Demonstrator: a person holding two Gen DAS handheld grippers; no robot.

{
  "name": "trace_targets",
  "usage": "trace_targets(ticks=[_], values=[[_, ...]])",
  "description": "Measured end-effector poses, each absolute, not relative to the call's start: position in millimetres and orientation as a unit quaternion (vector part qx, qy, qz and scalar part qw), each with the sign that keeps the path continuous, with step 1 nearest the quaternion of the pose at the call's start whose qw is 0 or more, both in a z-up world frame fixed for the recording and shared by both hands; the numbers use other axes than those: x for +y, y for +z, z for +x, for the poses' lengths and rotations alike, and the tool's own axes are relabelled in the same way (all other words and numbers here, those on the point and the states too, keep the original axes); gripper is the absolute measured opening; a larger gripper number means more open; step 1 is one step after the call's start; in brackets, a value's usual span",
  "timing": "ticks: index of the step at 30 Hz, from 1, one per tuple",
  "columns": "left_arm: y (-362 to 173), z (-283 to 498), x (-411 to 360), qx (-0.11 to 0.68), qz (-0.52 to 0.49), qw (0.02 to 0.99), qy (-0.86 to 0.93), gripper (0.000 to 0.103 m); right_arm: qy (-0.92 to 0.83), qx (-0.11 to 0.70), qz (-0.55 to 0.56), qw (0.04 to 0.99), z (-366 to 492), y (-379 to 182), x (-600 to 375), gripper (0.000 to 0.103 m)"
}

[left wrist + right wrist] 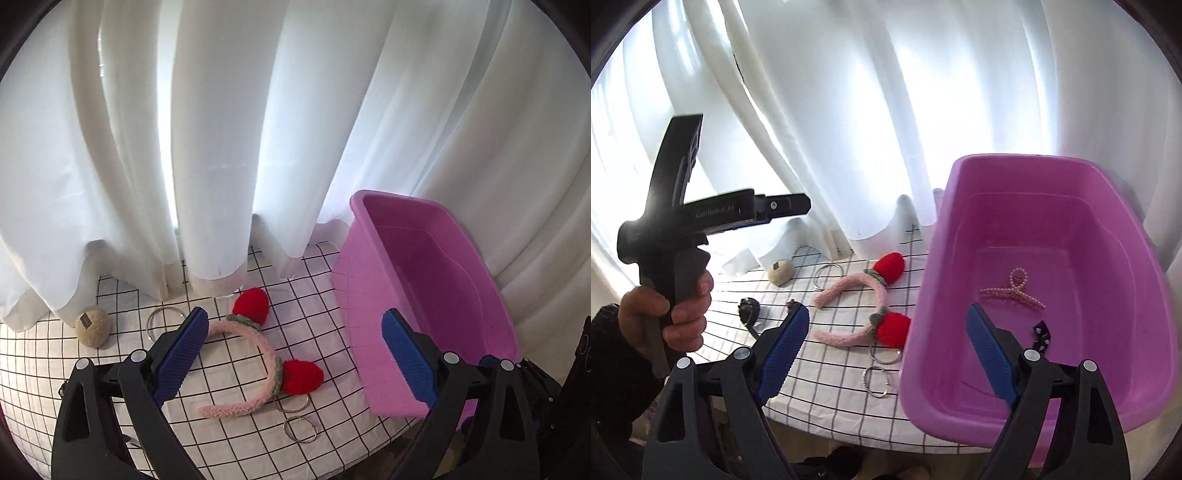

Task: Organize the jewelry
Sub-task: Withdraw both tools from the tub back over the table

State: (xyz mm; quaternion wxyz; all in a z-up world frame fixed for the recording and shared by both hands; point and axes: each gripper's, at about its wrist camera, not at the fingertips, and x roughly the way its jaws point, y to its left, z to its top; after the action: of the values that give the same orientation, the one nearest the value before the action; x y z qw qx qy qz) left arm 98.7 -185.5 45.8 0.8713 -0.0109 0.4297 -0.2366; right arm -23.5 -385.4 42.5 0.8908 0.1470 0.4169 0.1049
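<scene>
In the bin: I count two pieces already inside the purple bin [1052, 229], a pearl hair claw [1015, 290] on its floor and a dark polka-dot piece [1042, 334] near its front wall.
Left on the surface: the pink headband with red strawberries [864, 306] lies on the checked surface [827, 391], just beside the bin's left wall.
Rings: two metal hoops [881, 365] sit near the headband's front end, another hoop [827, 275] further back.
Other bits: a beige fuzzy clip [781, 272] near the white curtain [849, 110] and a dark item [749, 309] to the left are also outside.
Left tongs [295, 354]: apart, empty, above the headband.
Right tongs [886, 350]: apart, empty, straddling the bin's left wall.
Progress: I'd judge well under half done.
</scene>
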Motion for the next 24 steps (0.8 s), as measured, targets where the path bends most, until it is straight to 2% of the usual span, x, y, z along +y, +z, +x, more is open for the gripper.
trace_targets(ticks=[7, 11, 15, 20, 24], values=[[19.5, 51.7, -93.4, 0.431, -0.028, 0.888, -0.159, 0.093, 0.194, 0.413, 0.204, 0.866, -35.5, 38.2, -362.0, 0.093], [-3.8, 29.1, -55.9, 0.428, -0.045, 0.895, -0.118, 0.093, 0.218, 0.428, 0.214, 0.851, -37.9, 32.3, -345.3, 0.094], [-29.9, 13.7, -30.3, 0.433, -0.059, 0.897, -0.069, 0.093, 0.242, 0.423, 0.222, 0.845, -43.6, 14.6, -329.0, 0.094], [-59.5, -3.3, 12.7, 0.447, -0.102, 0.888, -0.016, 0.093, 0.239, 0.449, 0.23, 0.83, -44.0, -17.3, -306.9, 0.094], [-78.0, -6.4, 37.4, 0.445, -0.092, 0.891, 0.022, 0.093, 0.211, 0.476, 0.24, 0.819, -40.6, -46.5, -296.8, 0.094]])
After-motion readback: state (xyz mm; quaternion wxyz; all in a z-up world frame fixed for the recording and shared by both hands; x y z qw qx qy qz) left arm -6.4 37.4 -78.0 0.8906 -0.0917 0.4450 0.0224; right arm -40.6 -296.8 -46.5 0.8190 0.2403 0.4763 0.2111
